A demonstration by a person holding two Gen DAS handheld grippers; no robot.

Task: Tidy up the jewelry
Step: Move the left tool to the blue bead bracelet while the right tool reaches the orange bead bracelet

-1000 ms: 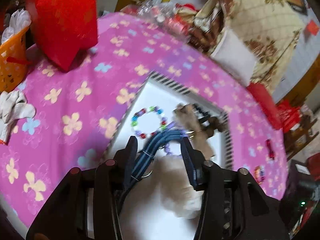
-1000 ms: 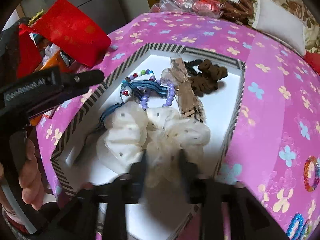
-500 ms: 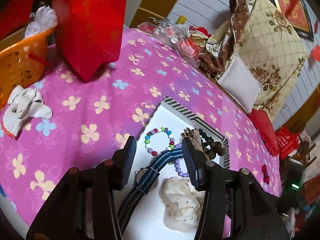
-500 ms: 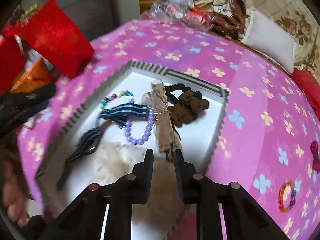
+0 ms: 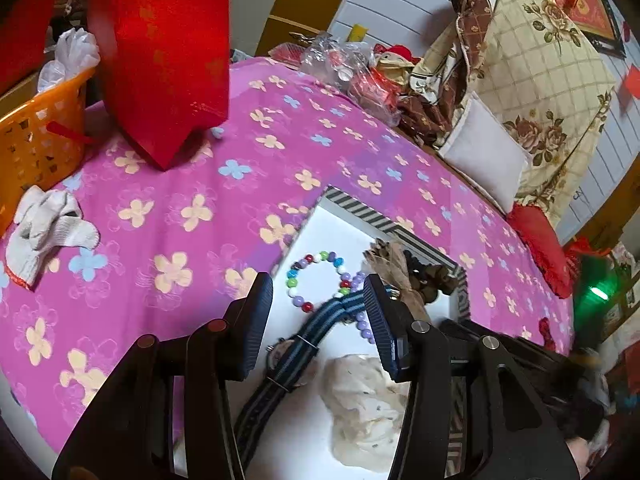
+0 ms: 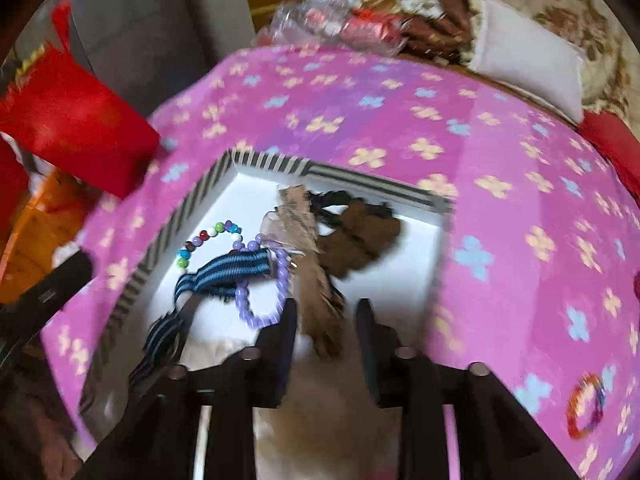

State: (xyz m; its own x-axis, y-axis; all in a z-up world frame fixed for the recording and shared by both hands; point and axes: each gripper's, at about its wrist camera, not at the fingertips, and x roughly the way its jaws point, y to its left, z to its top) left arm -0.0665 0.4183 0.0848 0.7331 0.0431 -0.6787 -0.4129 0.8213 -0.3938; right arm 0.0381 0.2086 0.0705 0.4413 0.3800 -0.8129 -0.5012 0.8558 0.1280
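A white box with a striped rim (image 5: 362, 212) (image 6: 276, 160) sits on the pink flowered cloth. In it lie a multicolour bead bracelet (image 5: 316, 280) (image 6: 208, 240), a purple bead bracelet (image 6: 260, 280), a blue striped watch strap (image 5: 304, 340) (image 6: 228, 270), a cream scrunchie (image 5: 364, 400), a tan bow (image 6: 304, 236) and a brown scrunchie (image 6: 356, 236). My left gripper (image 5: 318, 320) is open and empty above the strap. My right gripper (image 6: 326, 340) is open and empty above the box's near part.
A red bag (image 5: 160, 52) and an orange basket (image 5: 36, 136) stand at the left. A white glove (image 5: 44, 224) lies on the cloth. A rainbow bracelet (image 6: 586, 406) lies outside the box at the right. Pillows (image 5: 484, 156) line the far edge.
Both grippers have lifted up and back from the box. The right gripper let go of the cream scrunchie, which now lies in the box. The left stayed open.
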